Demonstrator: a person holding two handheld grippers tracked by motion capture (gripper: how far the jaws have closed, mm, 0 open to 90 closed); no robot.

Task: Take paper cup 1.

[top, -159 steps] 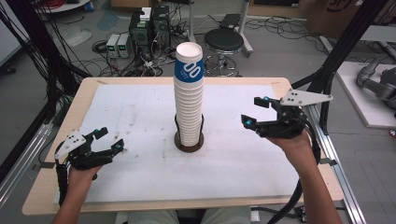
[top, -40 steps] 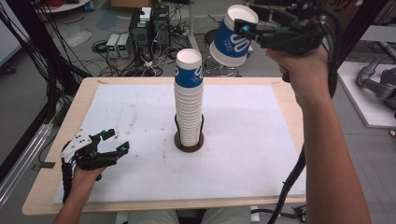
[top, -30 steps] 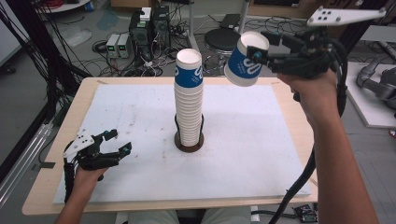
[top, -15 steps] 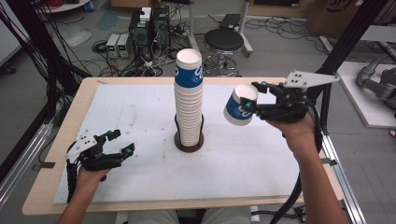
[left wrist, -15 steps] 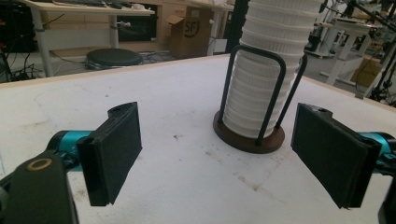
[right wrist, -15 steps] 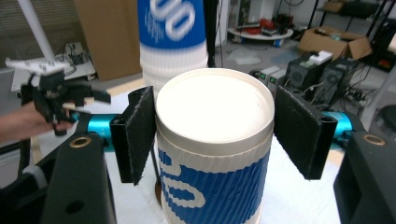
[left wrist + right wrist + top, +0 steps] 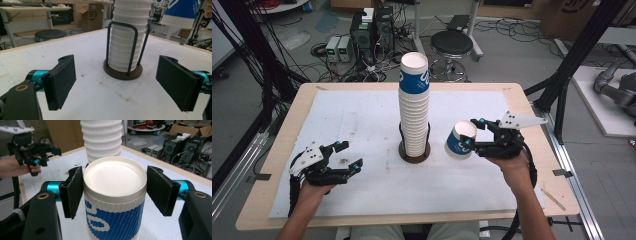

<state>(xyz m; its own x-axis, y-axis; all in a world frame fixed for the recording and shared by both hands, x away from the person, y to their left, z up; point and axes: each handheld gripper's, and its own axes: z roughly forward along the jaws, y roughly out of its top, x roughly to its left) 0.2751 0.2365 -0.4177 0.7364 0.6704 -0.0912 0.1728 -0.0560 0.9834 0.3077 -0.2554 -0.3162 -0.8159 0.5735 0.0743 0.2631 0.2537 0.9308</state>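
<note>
A tall stack of white and blue paper cups stands in a dark wire holder at the middle of the white mat. Just right of it, low over the mat, my right gripper is shut on a single blue and white cup. The cup is tilted, its white round end facing the gripper. My left gripper rests at the front left, open, with nothing between its pads.
The wooden table carries a white mat with faint stains in front of the holder. Beyond the far edge are a round stool, computer boxes and cables on the floor. Black frame posts stand at the right.
My right hand has come down from high above the far right corner with the cup, to low over the mat beside the stack. The left hand has hardly moved.
</note>
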